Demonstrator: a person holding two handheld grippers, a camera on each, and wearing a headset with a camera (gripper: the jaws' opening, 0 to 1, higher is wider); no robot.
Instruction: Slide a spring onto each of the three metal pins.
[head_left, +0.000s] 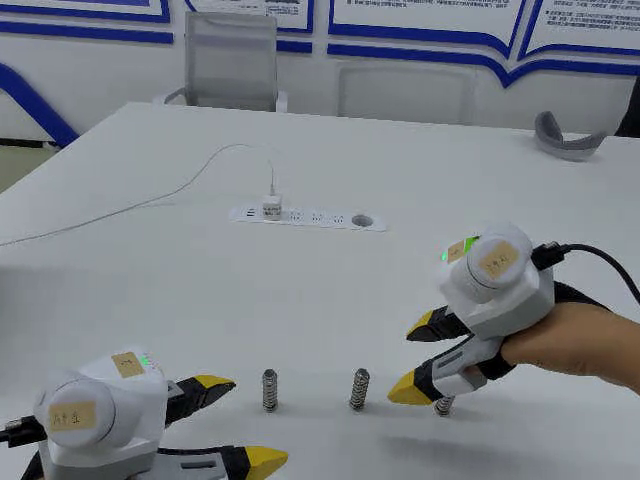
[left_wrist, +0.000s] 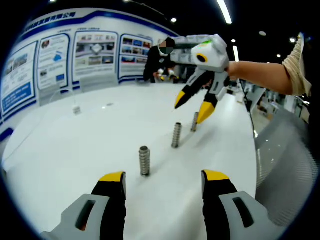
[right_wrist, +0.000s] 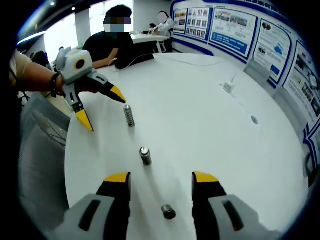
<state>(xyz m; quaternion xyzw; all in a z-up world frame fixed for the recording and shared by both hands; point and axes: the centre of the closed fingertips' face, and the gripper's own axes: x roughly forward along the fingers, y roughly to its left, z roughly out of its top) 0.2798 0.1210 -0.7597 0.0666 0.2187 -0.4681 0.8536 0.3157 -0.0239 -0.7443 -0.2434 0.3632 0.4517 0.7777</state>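
Head view, rightmost spring (head_left: 443, 405) under right hand-held gripper (head_left: 404, 365), jaws apart

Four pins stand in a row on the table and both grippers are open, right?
Not four. The head view shows three pins in the row: left pin, middle pin, right pin. The rest holds: they stand on the table, and the left gripper and right gripper are both open.

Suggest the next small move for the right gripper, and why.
Probably back the right gripper up and away. It is open and empty beside the right spring, and that one, the middle spring and the left spring each seem to sit on a pin, so nothing looks left to load.
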